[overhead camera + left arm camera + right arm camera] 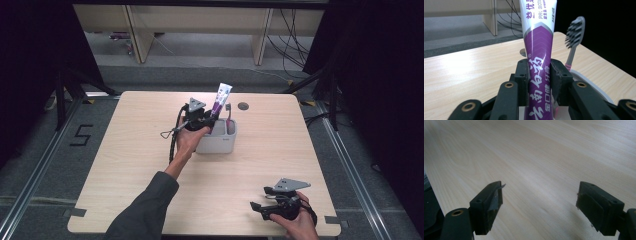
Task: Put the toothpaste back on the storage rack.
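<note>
A white and purple toothpaste tube [220, 100] stands upright over the white holder [220, 143] near the table's far middle. My left gripper [212, 118] is shut on it. In the left gripper view the tube [539, 45] sits squeezed between the two black pads, with the gripper [539, 72] closed around its lower half. A pink-handled toothbrush [574, 32] with grey bristles stands in the holder's rim [586, 80] just to the right, also seen as the toothbrush [229, 116] from above. My right gripper [259, 197] rests open near the front right edge; its jaws [540, 200] hold nothing.
The light wooden table [125, 150] has a round cable hole [243, 106] just beyond the holder. Dark curtains flank both sides, and table legs and cables stand on the floor behind the far edge.
</note>
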The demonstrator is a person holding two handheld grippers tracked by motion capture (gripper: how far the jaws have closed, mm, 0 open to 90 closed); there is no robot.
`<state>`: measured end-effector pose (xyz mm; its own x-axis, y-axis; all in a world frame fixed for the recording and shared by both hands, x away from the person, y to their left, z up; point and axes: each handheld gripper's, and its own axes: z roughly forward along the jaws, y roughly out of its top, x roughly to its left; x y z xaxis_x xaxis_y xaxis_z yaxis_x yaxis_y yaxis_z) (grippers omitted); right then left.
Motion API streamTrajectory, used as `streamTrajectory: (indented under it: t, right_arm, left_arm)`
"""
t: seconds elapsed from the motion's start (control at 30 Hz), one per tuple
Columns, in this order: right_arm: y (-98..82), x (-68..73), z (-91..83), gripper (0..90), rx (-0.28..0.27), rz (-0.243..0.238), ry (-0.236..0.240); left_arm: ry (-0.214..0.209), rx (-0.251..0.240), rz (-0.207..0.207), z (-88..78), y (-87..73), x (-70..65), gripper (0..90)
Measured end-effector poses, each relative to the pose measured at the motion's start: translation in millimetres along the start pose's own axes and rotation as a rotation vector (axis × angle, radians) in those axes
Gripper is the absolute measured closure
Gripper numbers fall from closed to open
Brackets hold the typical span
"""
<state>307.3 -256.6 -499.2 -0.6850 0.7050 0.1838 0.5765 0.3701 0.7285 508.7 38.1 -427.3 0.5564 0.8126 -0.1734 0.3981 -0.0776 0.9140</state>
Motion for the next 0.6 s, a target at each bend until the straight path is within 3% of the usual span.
streamTrajectory:
  t: [0.07,0.1,0.2,0.27,0.33,0.47,0.6]
  right_arm:
    - [-0.2,1.4,0.0,21.7,0.005,0.012,-0.003]
    - [0.2,-0.4,0.1,21.7,0.003,-0.012,-0.005]
    - [-0.1,1.1,0.3,21.7,0.006,0.008,-0.002]
    - [0.2,0.0,0.5,21.7,0.005,-0.007,-0.002]
    - [0.2,0.2,0.8,21.7,0.01,-0.007,-0.002]
    - [0.1,1.0,1.6,21.6,0.017,-0.005,0.005]
    - [0.0,0.3,1.5,21.5,0.016,-0.004,0.01]
  left_arm:
    - [0.0,0.001,0.001,-1.1,1.0,-0.6,69.1]
    - [-0.001,0.002,0.002,-1.8,1.5,-0.8,69.0]
    - [-0.006,-0.008,0.007,-6.4,4.2,-2.3,69.4]
    - [-0.002,-0.01,0.013,-12.0,8.6,-4.2,76.2]
    - [-0.005,-0.007,0.016,-17.3,12.5,-5.4,76.5]
    - [0.027,0.078,0.051,-17.3,7.0,-1.4,73.5]
    - [0.006,0.08,0.076,-19.8,6.6,-5.2,72.1]
